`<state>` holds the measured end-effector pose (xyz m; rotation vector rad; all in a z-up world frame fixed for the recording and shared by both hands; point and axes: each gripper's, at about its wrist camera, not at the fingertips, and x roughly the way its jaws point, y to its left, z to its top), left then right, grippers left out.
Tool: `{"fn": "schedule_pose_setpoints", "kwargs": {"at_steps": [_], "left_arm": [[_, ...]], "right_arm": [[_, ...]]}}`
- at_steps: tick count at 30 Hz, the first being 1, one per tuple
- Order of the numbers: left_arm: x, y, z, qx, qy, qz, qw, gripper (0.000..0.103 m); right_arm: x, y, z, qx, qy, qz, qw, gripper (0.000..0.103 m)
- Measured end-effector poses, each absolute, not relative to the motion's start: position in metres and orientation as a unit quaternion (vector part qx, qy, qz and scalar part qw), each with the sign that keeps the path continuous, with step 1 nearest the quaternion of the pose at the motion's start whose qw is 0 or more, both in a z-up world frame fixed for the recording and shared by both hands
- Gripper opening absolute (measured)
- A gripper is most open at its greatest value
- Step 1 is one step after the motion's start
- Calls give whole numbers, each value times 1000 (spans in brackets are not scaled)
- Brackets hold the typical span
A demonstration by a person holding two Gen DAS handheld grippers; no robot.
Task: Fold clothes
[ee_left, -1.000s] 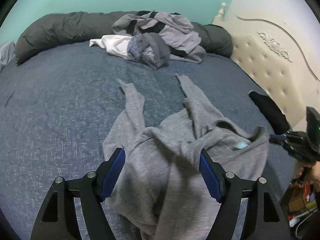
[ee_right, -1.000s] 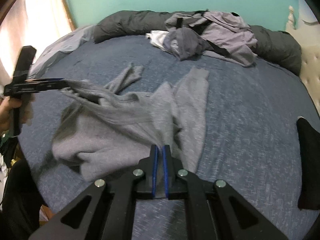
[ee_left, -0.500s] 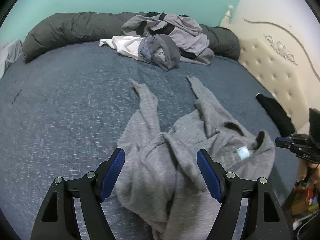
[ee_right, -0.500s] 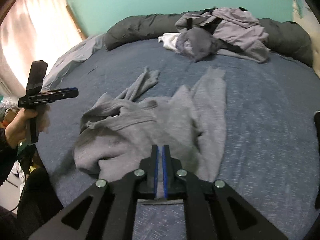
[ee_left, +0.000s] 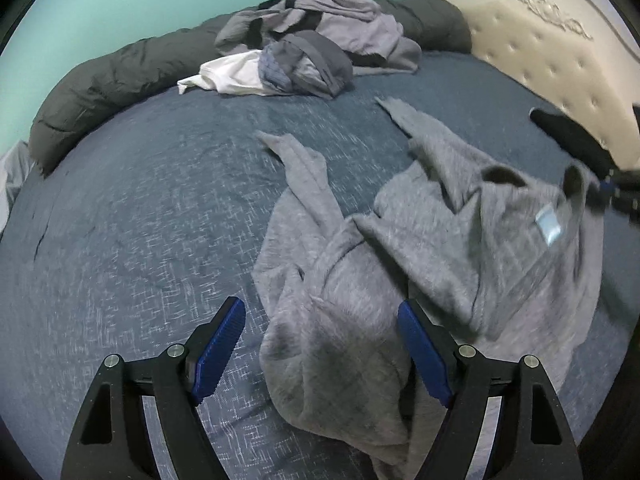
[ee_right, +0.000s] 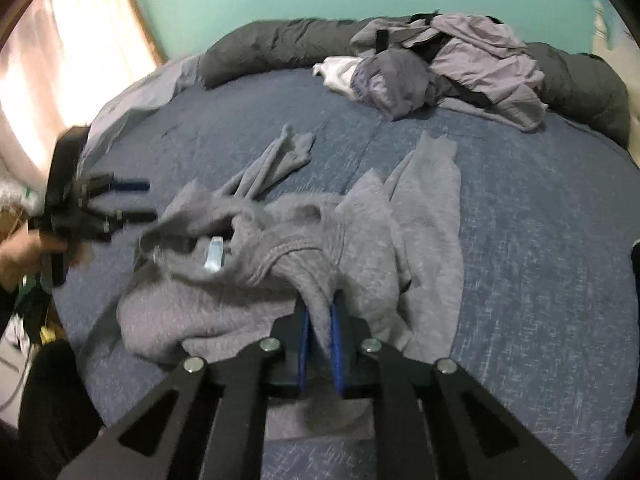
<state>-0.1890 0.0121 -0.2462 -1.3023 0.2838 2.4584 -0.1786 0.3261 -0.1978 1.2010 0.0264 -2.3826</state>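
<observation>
A grey sweater (ee_left: 440,240) lies crumpled on the blue bed cover (ee_left: 140,220), sleeves pointing away and its pale neck label (ee_left: 547,226) showing. My left gripper (ee_left: 320,312) hovers over the sweater's near fold. Its jaws are opening, and the cloth lies under them untouched by the pads. In the right wrist view my right gripper (ee_right: 320,312) is closing, its blue pads pinching a bunched edge of the sweater (ee_right: 360,240). The left gripper (ee_right: 120,200) shows there blurred, at the bed's left edge.
A pile of grey and white clothes (ee_left: 320,48) lies at the far side against a rolled dark duvet (ee_left: 120,76). A tufted cream headboard (ee_left: 540,40) stands on the right with a black garment (ee_left: 568,136) below it. A lit curtain (ee_right: 60,60) hangs left.
The sweater has gone from stretched between the grippers to lying slack on the bed. My left gripper has sunk and rolled. A thicker bunch of cloth now sits between the right pads.
</observation>
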Motion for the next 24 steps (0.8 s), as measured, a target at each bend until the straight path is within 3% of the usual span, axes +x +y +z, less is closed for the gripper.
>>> {"fn": "schedule_pose_setpoints", "kwargs": {"at_steps": [11, 24], "left_arm": [[-202, 53, -251, -430, 164, 864, 203, 84], [-255, 71, -266, -456, 106, 864, 187, 84]], "right_arm": [[-192, 347, -204, 443, -48, -866, 226, 8], [-193, 353, -214, 449, -64, -862, 229, 8]]}}
